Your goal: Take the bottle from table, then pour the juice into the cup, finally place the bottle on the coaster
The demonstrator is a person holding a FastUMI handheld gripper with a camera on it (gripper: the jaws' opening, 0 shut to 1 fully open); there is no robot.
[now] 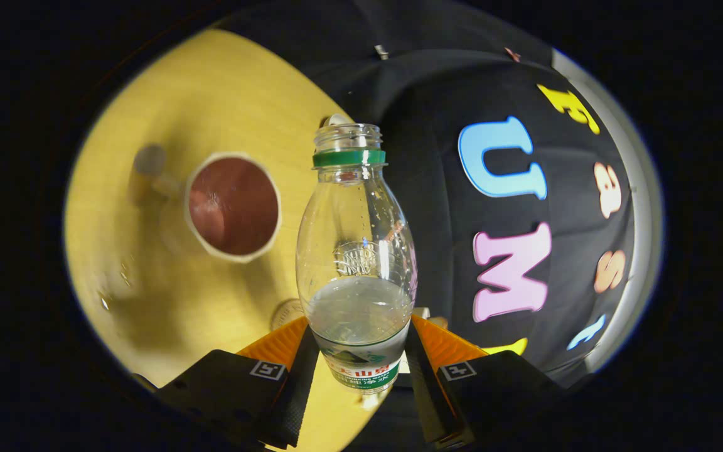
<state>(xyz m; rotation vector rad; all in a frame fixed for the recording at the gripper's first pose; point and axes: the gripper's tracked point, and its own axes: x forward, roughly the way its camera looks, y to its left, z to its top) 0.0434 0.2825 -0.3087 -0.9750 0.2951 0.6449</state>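
Two jaws clamp the lower body of an uncapped bottle [356,251], held upright so its liquid stays in; the open cup [233,207] sits left beyond, on the bench [148,301], awaiting pouring.

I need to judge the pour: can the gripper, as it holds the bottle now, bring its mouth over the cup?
Probably yes. The gripper is shut on the uncapped bottle, and the open cup stands on the wooden table just beyond the fingers, with nothing between the bottle's mouth and its rim.
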